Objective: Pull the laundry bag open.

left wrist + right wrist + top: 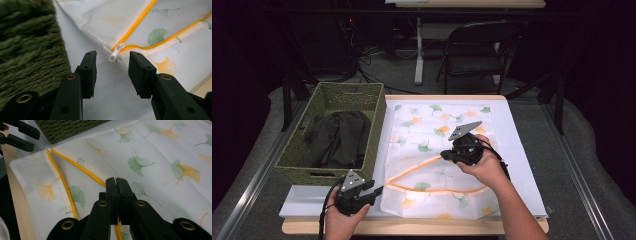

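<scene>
A white mesh bag (437, 130) printed with ginkgo leaves lies flat on the table, its orange zipper (412, 170) open in a long V. My right gripper (446, 156) is shut on the upper zipper edge (92, 176) and holds it a little off the table; the jaws (116, 181) meet over the orange tape. My left gripper (377, 192) stands open at the bag's near left corner. The white zipper pull (116, 52) lies just ahead of its jaws, between them, untouched by either pad. From the right gripper view the left gripper (35, 140) is at the far left, next to the pull (48, 149).
A green woven basket (377, 125) holding dark clothing (337, 137) stands left of the bag, close beside my left gripper (112, 58). A white sheet (522, 165) covers the wooden table. A folding chair (477, 50) stands beyond the far edge.
</scene>
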